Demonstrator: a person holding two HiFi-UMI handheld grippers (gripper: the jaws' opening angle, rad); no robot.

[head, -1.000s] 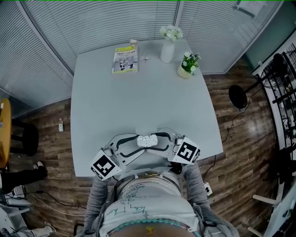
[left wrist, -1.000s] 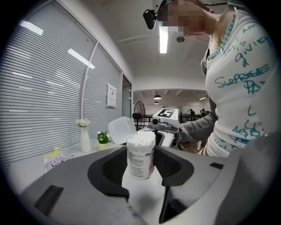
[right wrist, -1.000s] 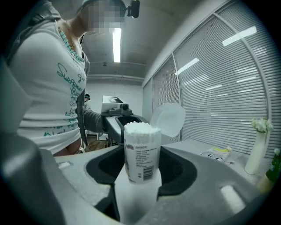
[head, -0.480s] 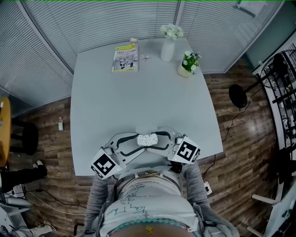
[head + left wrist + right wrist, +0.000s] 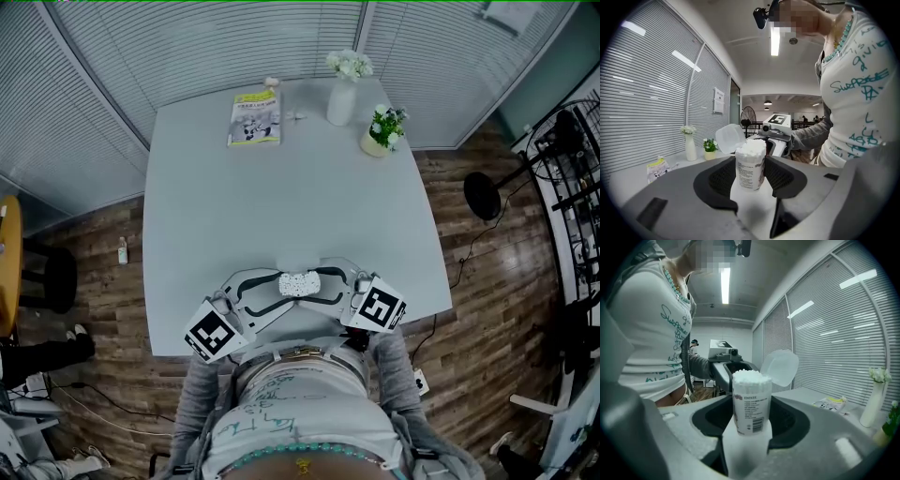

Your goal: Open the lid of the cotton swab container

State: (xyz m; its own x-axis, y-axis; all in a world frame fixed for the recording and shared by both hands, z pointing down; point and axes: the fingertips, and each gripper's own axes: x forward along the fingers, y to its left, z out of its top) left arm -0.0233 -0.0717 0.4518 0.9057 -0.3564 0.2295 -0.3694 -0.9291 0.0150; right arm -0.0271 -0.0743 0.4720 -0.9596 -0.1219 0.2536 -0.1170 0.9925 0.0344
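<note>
Grey tabletop beside blinds; cotton swab container at near edge, lid already flipped back. Left tongs clamp its body, likely steadying it; right tongs straddle it, spread, apparently not pressing

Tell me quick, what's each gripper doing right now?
Left gripper: closed on the cotton swab container, lid open.
Right gripper: open, jaws straddling the same container without clearly pressing it.
</note>
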